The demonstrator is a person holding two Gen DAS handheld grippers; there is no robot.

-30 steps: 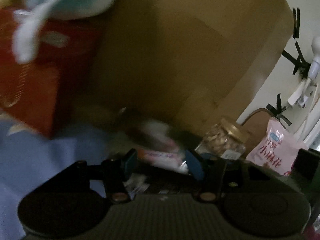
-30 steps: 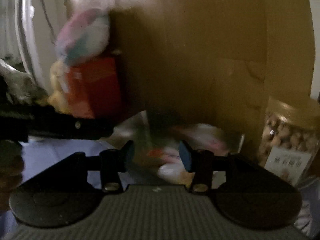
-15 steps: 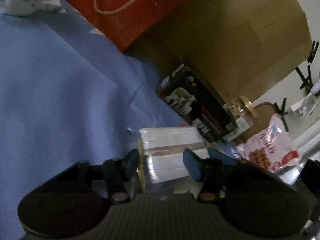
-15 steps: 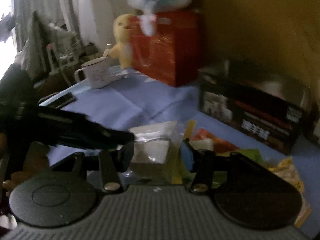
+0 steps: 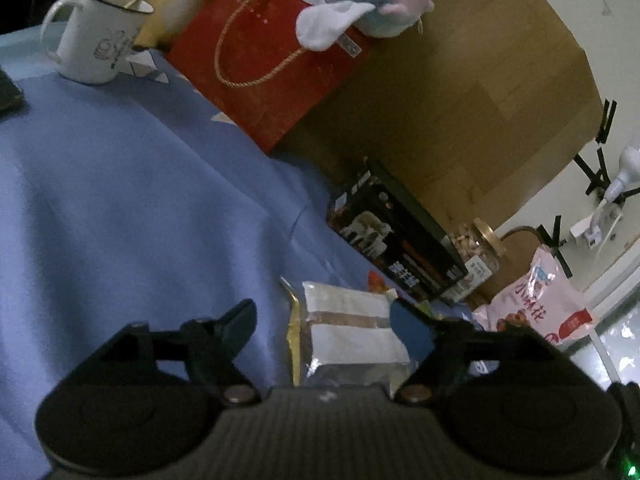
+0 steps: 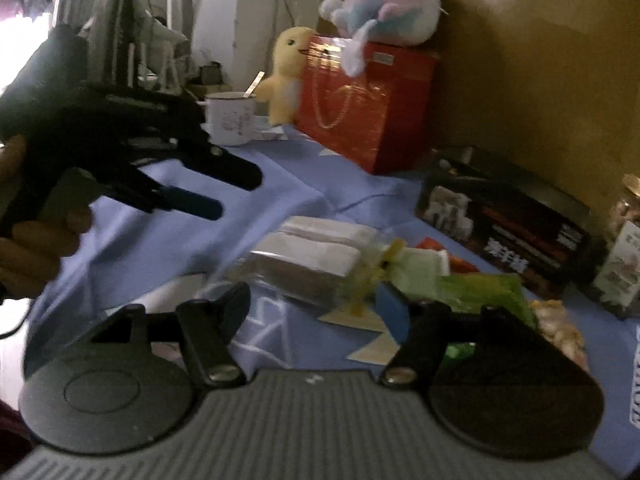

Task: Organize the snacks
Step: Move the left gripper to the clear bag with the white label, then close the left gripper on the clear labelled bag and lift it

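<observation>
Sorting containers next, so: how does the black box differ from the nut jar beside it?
The black box is opaque, long and lying flat; the nut jar is clear, showing its nuts, and stands upright with a gold lid. Both sit on the blue cloth against the brown board.

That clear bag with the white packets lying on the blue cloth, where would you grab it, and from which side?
I'd come from above with the left hand-held gripper, which is open over the clear bag of white packets. Pinch across its long flat sides near the middle. The bag lies flat on the blue cloth, and its tied, crinkled end looks too loose for a steady hold.
</observation>
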